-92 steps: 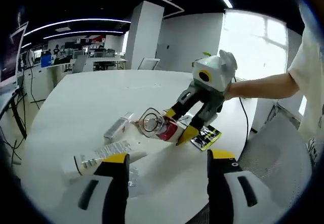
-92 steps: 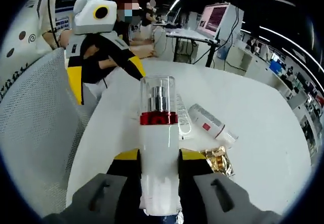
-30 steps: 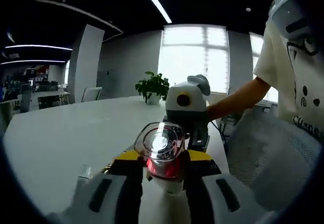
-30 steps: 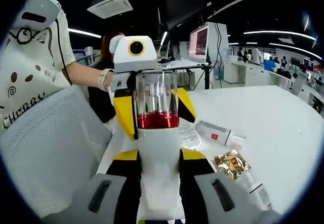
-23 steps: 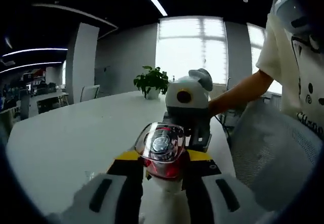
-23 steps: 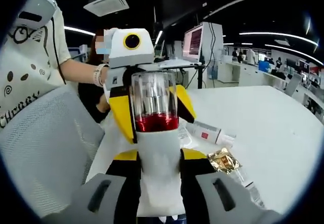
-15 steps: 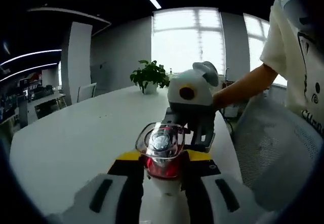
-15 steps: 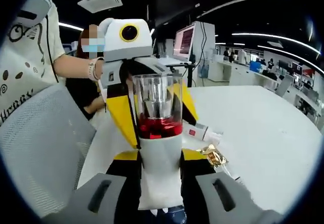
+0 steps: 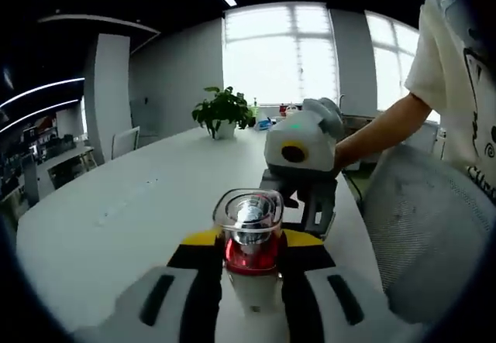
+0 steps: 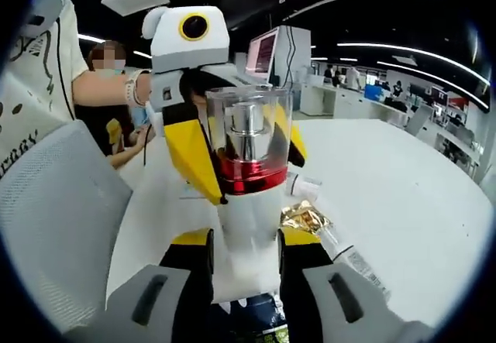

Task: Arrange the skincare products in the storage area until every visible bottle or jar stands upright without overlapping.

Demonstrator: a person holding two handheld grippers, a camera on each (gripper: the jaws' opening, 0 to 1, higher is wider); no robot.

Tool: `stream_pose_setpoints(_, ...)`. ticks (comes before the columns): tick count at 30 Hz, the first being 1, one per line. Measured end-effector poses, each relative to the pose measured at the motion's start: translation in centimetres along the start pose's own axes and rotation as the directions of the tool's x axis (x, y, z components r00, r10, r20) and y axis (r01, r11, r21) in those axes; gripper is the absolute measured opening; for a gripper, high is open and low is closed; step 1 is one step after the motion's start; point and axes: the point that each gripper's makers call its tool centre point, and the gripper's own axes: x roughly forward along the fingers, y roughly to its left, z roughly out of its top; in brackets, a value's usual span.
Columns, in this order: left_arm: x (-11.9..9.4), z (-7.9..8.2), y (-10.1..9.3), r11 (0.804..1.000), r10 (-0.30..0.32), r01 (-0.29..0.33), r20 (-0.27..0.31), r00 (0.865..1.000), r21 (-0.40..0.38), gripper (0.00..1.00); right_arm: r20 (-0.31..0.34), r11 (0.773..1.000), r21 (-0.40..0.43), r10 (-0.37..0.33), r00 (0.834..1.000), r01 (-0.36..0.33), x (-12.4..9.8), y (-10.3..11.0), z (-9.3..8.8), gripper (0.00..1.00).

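Both grippers are on one bottle (image 10: 246, 204) right now, so I'd say the job is barely started. Right gripper (image 10: 244, 242) pinches the white body low down, left gripper (image 9: 252, 242) clamps near the red collar, bottle held up off the table (image 9: 116, 219). Long axis runs roughly upright, clear cap on top. Further out, a gold sachet (image 10: 304, 217) and tube (image 10: 353, 258) lie flat, so those are left.
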Motion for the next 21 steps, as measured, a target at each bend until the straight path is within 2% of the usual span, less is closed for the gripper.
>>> stream_pose_setpoints(3, 0.3, 0.1, 0.2, 1.0, 0.003, -0.003, 0.004, 1.0, 0.0, 0.23, 0.007, 1.0, -0.019, -0.019, 1.0, 0.019, 0.1, -0.4, 0.3, 0.29)
stream_pose_setpoints(8, 0.8, 0.3, 0.3, 1.0, -0.006, 0.006, -0.001, 1.0, 0.014, 0.23, 0.008, 1.0, -0.011, 0.016, 1.0, -0.016, -0.4, -0.3, 0.3, 0.28)
stream_pose_setpoints(13, 1.6, 0.6, -0.2, 0.999, -0.015, 0.015, -0.007, 1.0, 0.029, 0.23, -0.007, 1.0, -0.024, 0.017, 1.0, -0.017, -1.1, -0.6, 0.0, 0.27)
stream_pose_setpoints(21, 2.0, 0.7, -0.2, 0.993, -0.033, 0.037, -0.034, 0.999, 0.113, 0.24, -0.022, 1.0, -0.02, 0.018, 1.0, -0.018, -1.8, -0.9, -0.5, 0.27)
